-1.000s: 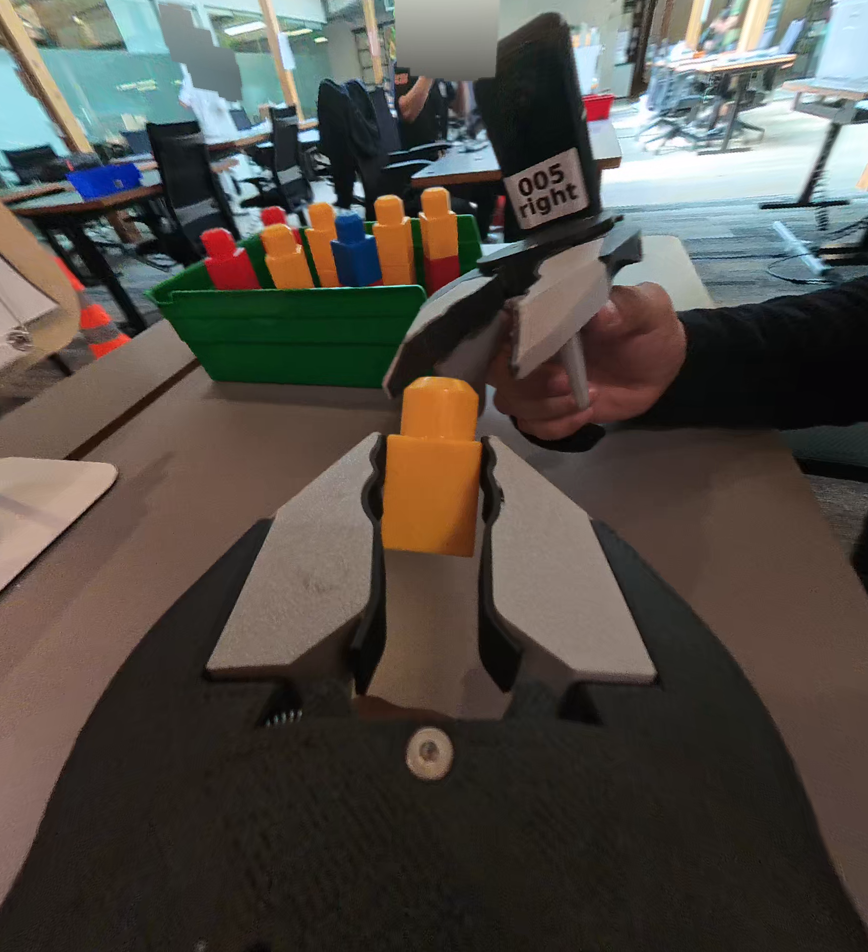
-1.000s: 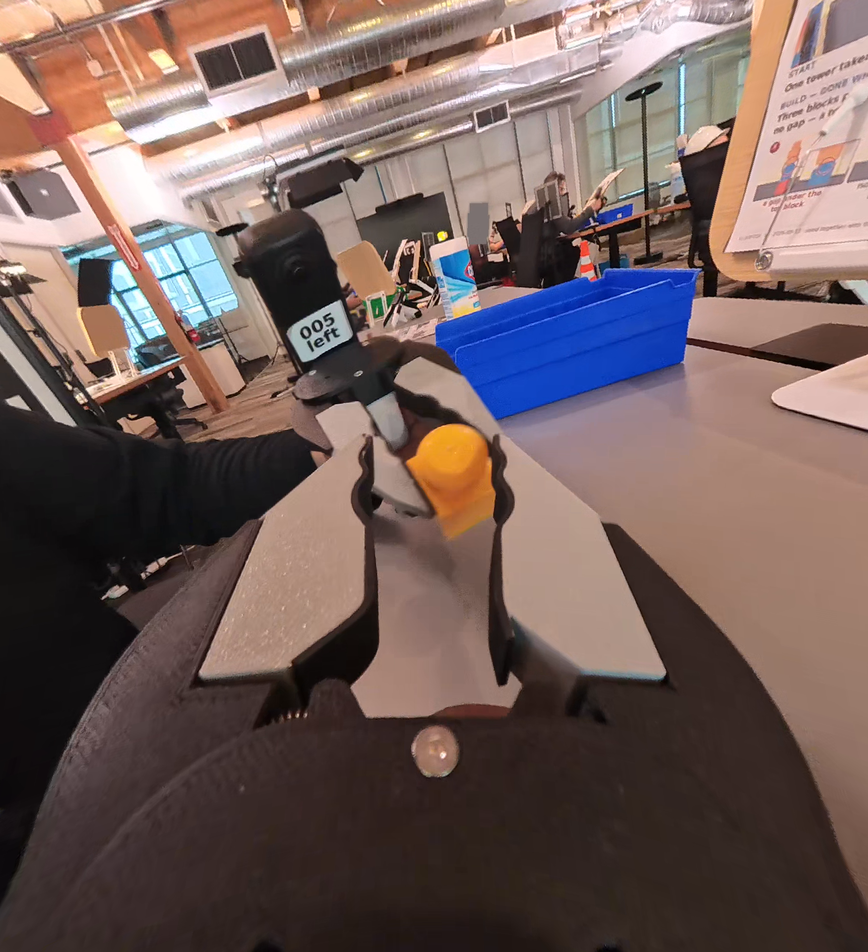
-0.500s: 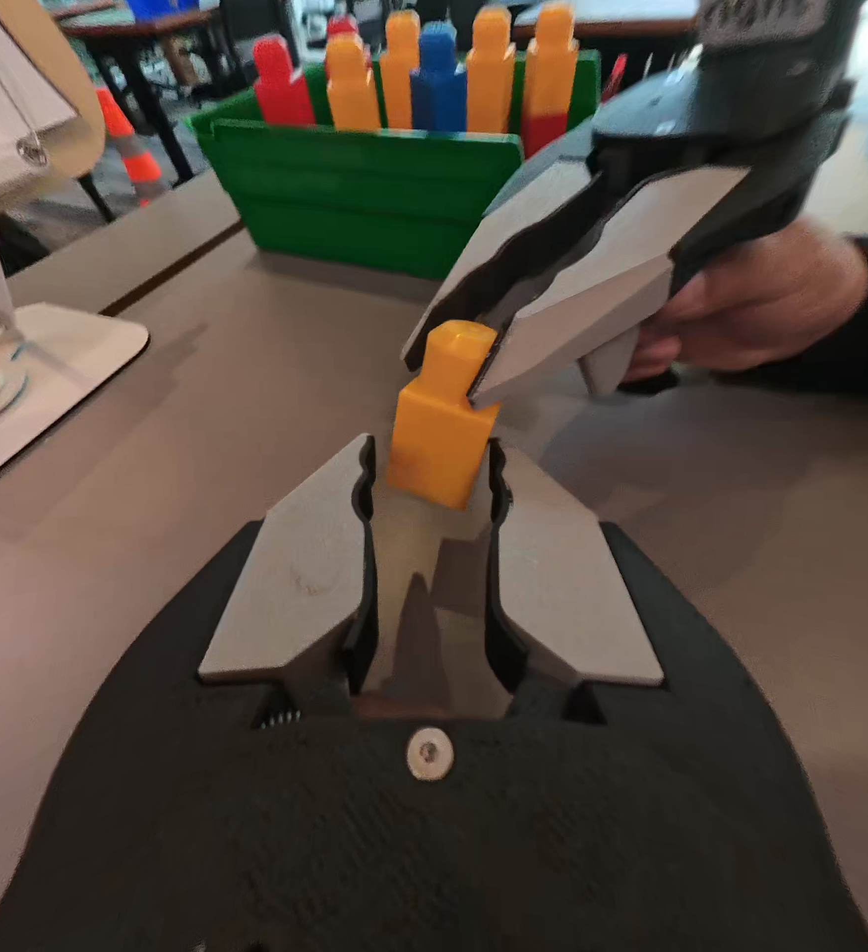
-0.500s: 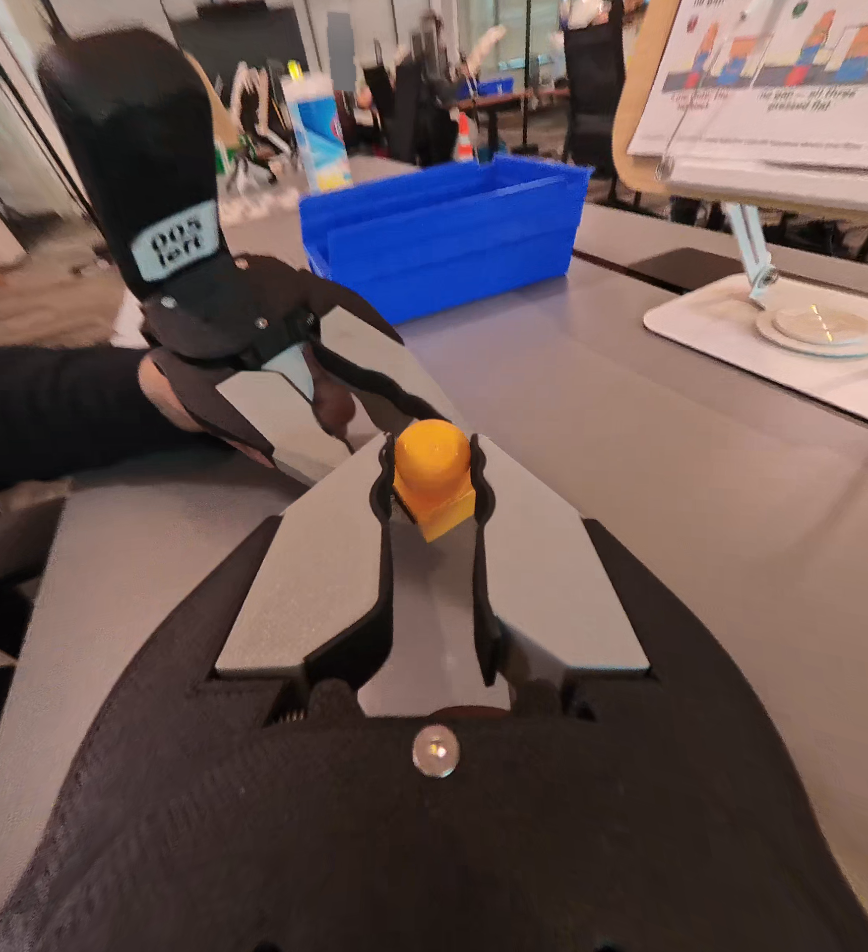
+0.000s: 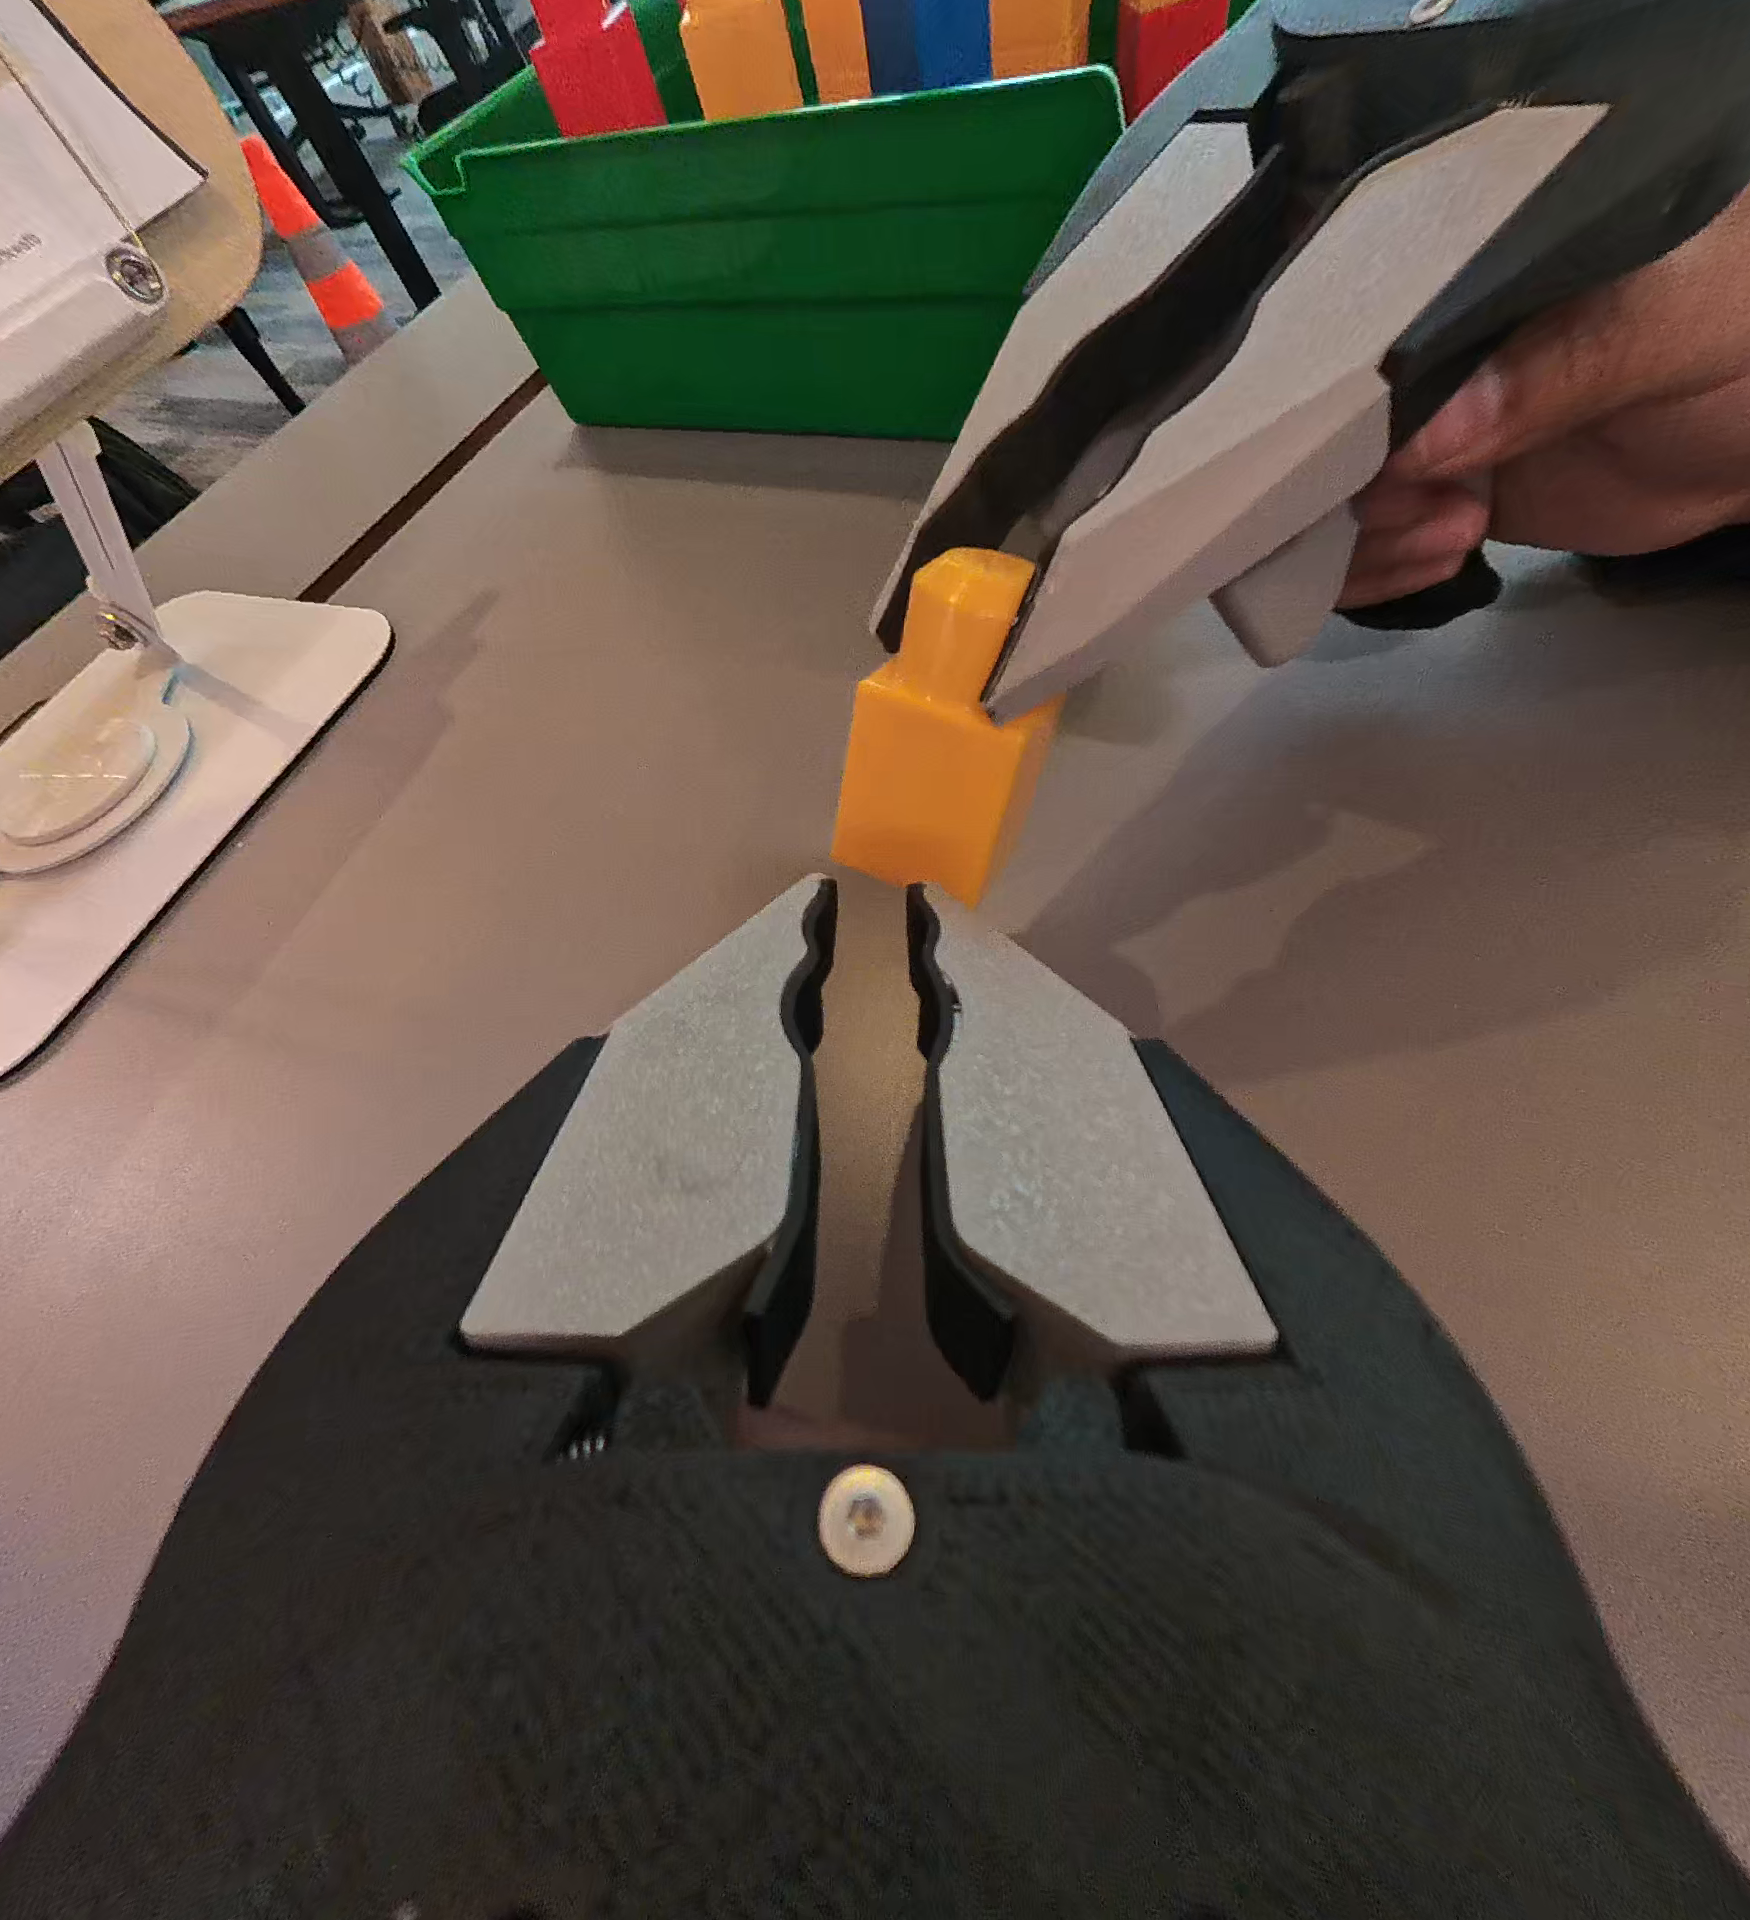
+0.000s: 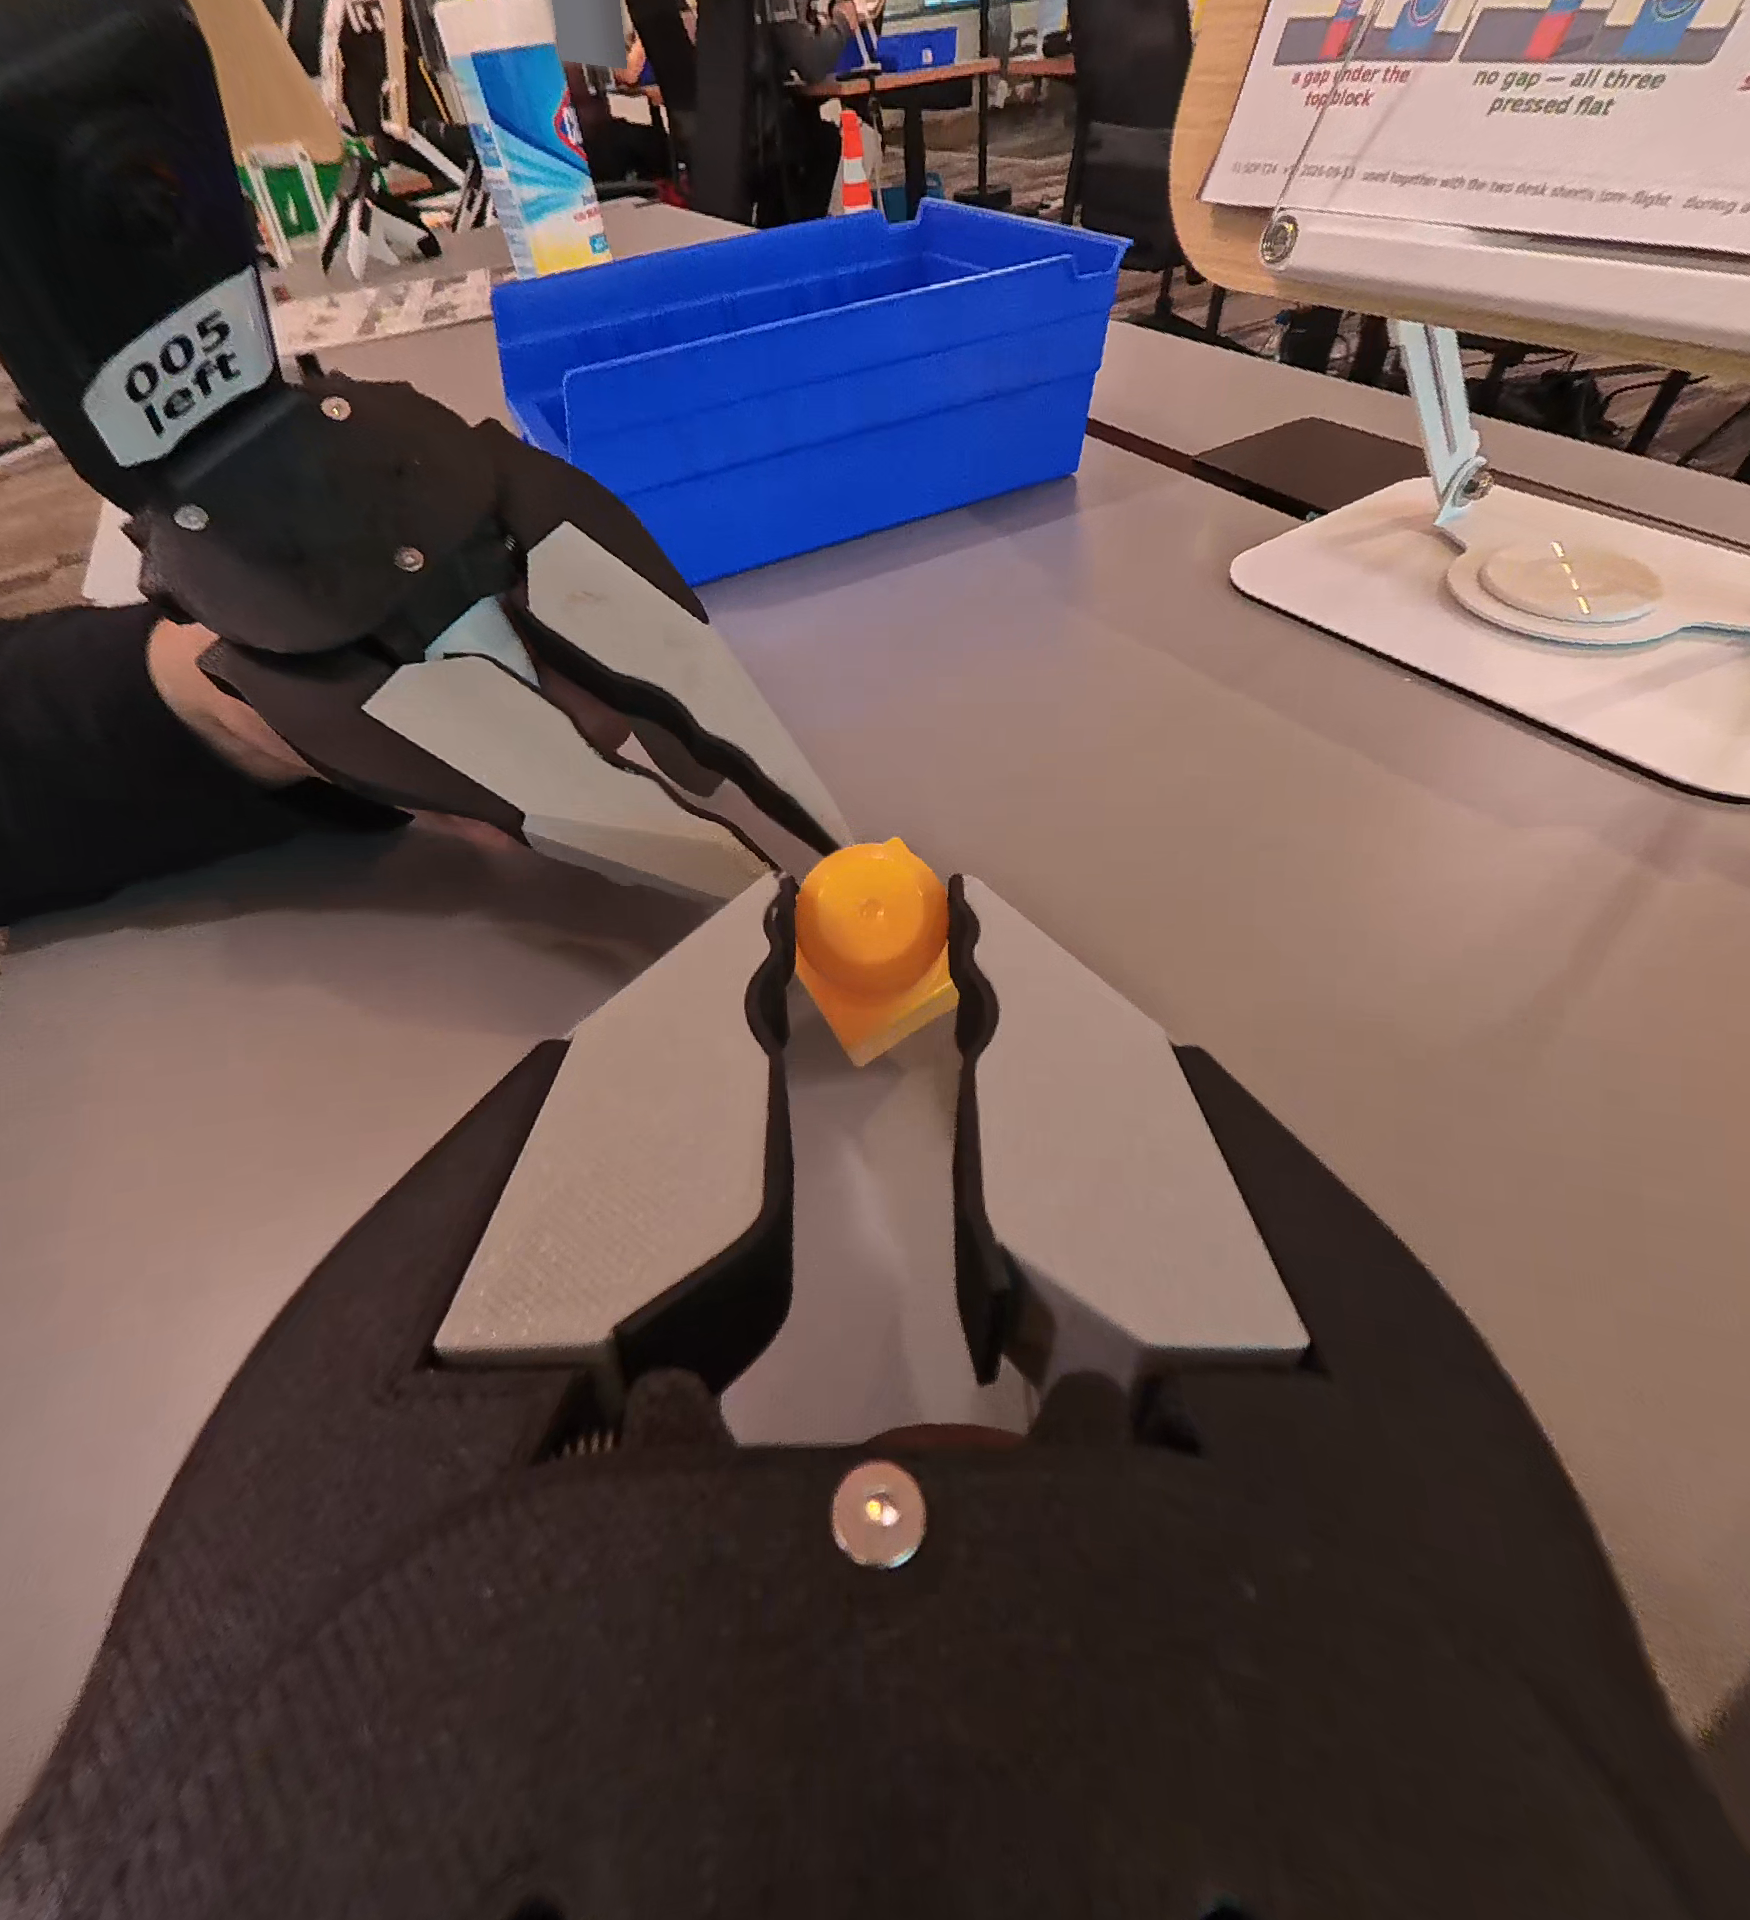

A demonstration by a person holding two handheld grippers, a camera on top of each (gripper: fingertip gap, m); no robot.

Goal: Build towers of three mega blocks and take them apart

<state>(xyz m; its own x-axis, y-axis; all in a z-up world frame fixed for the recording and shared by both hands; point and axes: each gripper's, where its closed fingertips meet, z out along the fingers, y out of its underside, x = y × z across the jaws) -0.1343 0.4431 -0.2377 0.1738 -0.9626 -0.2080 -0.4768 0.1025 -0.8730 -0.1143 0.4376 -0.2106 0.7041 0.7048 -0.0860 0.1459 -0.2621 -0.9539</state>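
Taking the single-stud orange plastic mega block (image 5: 923, 769) as the landmark: to its left in the left wrist view stands a white tablet-style stand (image 5: 123, 748) carrying a wooden board with a printed instruction sheet (image 5: 9, 208), whose writing is only partly legible. Behind the orange block sits a green plastic bin (image 5: 777, 270) with red, orange and blue blocks standing upright in it. The orange block hangs just above the grey table (image 5: 538, 623), long axis near vertical, stud up and tilted slightly to the right. The left gripper (image 5: 869, 902) lies just in front of and below it, its jaws narrowed to a slim slit with nothing between them. To the right, the right gripper (image 5: 964, 634) reaches down from a person's hand (image 5: 1619, 416) and pinches the block's stud, pads pressed on both sides. In the right wrist view the left gripper's black body bears a white printed label (image 6: 180, 369); a blue plastic bin (image 6: 809, 384) stands beyond the block.
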